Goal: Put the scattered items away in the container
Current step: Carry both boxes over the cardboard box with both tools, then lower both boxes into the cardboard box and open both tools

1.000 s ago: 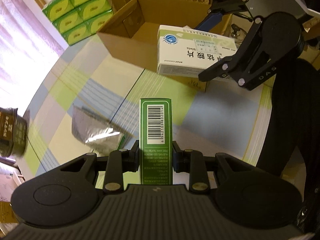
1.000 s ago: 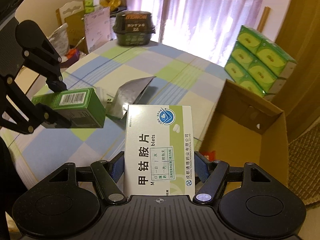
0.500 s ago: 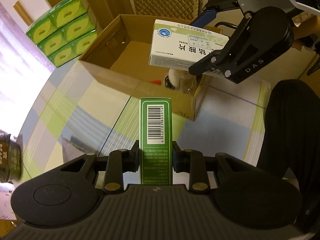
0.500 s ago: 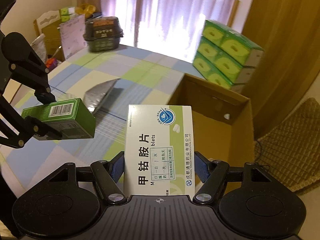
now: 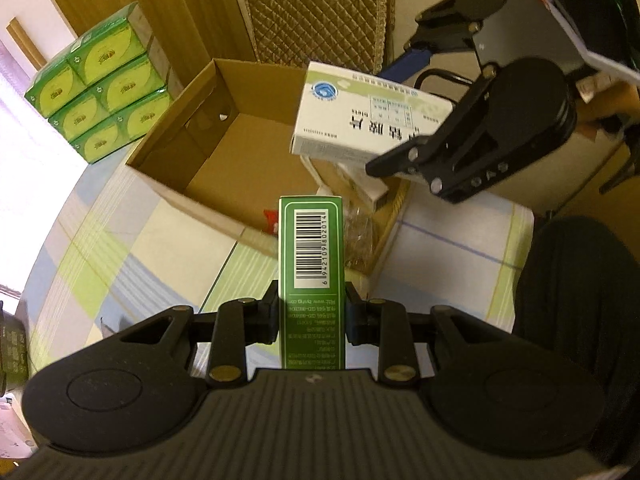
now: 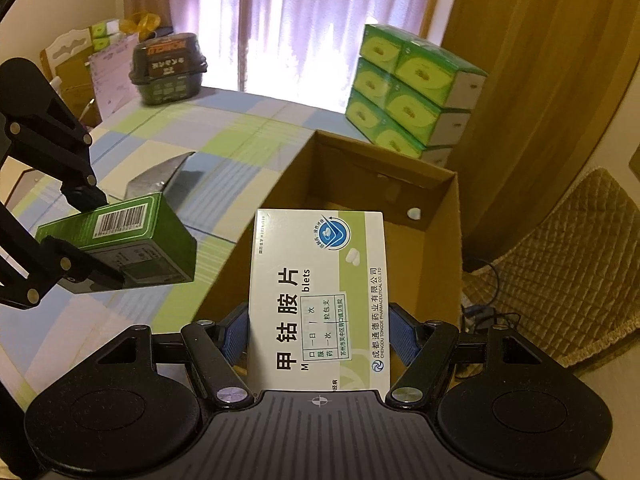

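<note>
1. left gripper (image 5: 311, 312): jaws clamped on the two narrow sides of a green medicine carton (image 5: 311, 256), barcode face up, long axis running straight out along the fingers.
2. right gripper (image 6: 318, 332): jaws closed on the long edges of a white tablet box (image 6: 318, 292), printed face toward the camera, long axis also pointing forward from the fingers (blue pads visible either side).
3. key relation: the cardboard box (image 6: 456, 240) lies ahead of and below both loads. from the right wrist view the tablet box covers the near part of the opening; in the left wrist view it hangs above the right-hand part of the interior, so it looks already over the container.
4. green carton's tip only reaches the near wall of the cardboard box (image 5: 200, 200) in the left view, so it seems short of the opening. right hand is the nearer one; i'd judge it releases first.
5. inside the box: some clear wrapping and a small red item near the front corner, otherwise bare floor.
6. outward on the checked tablecloth (image 6: 224, 136): a silver foil pouch (image 6: 156, 180) still lying loose, a dark lidded tub (image 6: 168, 68) at the far edge, stacked green tissue packs (image 6: 404, 88) behind the box.
</note>
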Motion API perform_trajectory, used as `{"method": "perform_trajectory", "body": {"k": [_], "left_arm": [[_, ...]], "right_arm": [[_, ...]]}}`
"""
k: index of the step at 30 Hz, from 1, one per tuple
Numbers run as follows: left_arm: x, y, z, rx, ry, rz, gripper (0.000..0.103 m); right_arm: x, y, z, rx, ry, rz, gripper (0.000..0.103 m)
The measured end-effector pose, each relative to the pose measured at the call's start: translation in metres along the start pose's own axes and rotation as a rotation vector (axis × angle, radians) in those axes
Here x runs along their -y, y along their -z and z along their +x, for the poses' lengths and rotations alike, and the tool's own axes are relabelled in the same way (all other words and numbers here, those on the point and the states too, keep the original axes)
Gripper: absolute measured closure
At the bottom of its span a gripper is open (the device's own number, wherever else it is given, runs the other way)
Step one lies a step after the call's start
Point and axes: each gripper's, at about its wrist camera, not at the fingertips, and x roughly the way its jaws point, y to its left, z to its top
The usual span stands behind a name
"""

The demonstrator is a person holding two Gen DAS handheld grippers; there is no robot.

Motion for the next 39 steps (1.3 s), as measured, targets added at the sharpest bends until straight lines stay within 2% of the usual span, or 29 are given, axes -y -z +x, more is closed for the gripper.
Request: {"method": "perform_trajectory", "body": {"k": [5,17,33,39], "left_arm": [[-0.001,-0.020,0.012,0.006,0.034,-0.060,0.078],[-0.015,-0.052,0.038,0.030,0.061,-0.237,0.078],[-0.050,-0.062,0.063,0.043,0.087,-0.636,0.078],[-0.055,-0.063,0.068,0.053,0.066,-0.696,0.078]], "right_arm": [[0.014,0.004,0.005,-0.008,0.009,0.013,0.030],[0.045,0.007,0.018,-0.013,0.026,0.053,0.030],[0.064,0.002,0.032,-0.003,0.027,0.126,0.030],[0.069,0.004,0.038,-0.005,0.020,0.144,0.030]]}}
